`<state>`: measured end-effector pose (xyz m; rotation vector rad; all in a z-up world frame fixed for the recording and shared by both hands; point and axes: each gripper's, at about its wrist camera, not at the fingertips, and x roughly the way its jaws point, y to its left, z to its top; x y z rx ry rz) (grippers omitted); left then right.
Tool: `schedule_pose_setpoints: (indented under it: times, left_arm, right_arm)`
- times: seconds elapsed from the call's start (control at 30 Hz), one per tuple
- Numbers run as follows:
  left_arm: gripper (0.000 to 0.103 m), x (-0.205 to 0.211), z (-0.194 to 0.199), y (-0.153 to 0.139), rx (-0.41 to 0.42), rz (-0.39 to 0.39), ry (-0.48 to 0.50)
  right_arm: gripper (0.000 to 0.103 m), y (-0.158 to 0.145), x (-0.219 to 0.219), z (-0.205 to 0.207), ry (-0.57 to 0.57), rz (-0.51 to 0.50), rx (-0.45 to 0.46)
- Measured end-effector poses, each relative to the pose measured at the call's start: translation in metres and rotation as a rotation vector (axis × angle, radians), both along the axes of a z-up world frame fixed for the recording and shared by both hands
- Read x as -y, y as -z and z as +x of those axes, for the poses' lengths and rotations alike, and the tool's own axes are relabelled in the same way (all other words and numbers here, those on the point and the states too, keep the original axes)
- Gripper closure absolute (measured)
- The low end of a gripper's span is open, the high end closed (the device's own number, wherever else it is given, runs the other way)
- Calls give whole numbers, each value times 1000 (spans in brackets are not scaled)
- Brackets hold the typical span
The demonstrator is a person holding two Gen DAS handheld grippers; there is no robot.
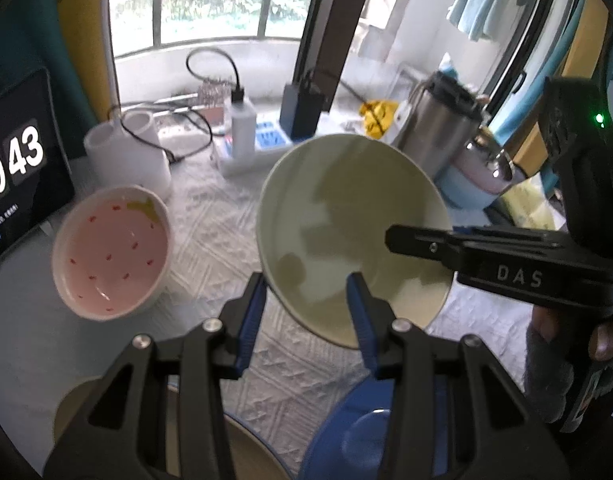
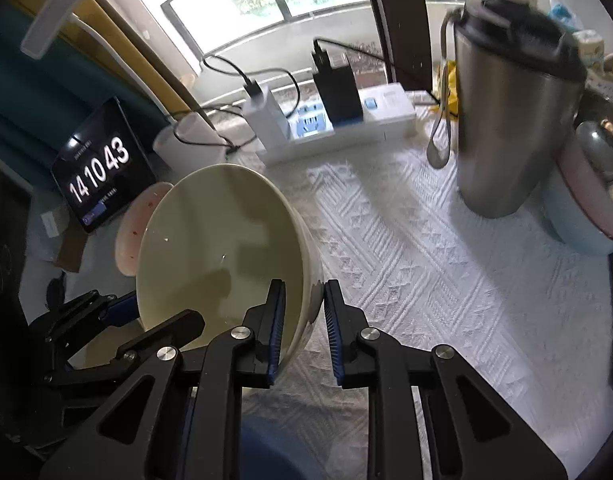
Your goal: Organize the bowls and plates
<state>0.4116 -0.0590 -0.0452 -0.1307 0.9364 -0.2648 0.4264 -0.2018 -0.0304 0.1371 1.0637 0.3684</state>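
Note:
A cream bowl (image 1: 346, 200) hangs tilted above the white textured cloth (image 2: 406, 260), held from two sides. My left gripper (image 1: 308, 280) straddles its near rim, one blue pad outside the wall and one inside. My right gripper (image 2: 304, 288) is shut on the opposite rim of the cream bowl (image 2: 210, 232), with the wall between its pads. In the left wrist view one of the right gripper's fingers (image 1: 418, 242) reaches over the rim. A pink bowl (image 1: 110, 252) with red specks sits on the table to the left, partly hidden behind the cream bowl in the right wrist view.
A blue dish (image 1: 358, 432) and a tan plate (image 1: 78, 408) lie under the left gripper. A steel tumbler (image 2: 506, 120) and a pastel pot (image 2: 586, 208) stand at the right. A tablet clock (image 2: 102, 168), a white cup (image 1: 122, 148) and a power strip (image 2: 338, 128) with cables line the back.

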Motion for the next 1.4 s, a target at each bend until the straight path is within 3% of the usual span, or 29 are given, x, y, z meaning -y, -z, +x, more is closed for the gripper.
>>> schedule_pose_setpoints:
  times: [0.53, 1.4]
  left_arm:
    - [60, 1, -47, -38, 96, -4, 13]
    - [60, 20, -114, -30, 80, 11, 71]
  right_arm:
    - [82, -44, 0, -47, 21, 24, 67]
    - [82, -37, 12, -118, 50, 27, 45]
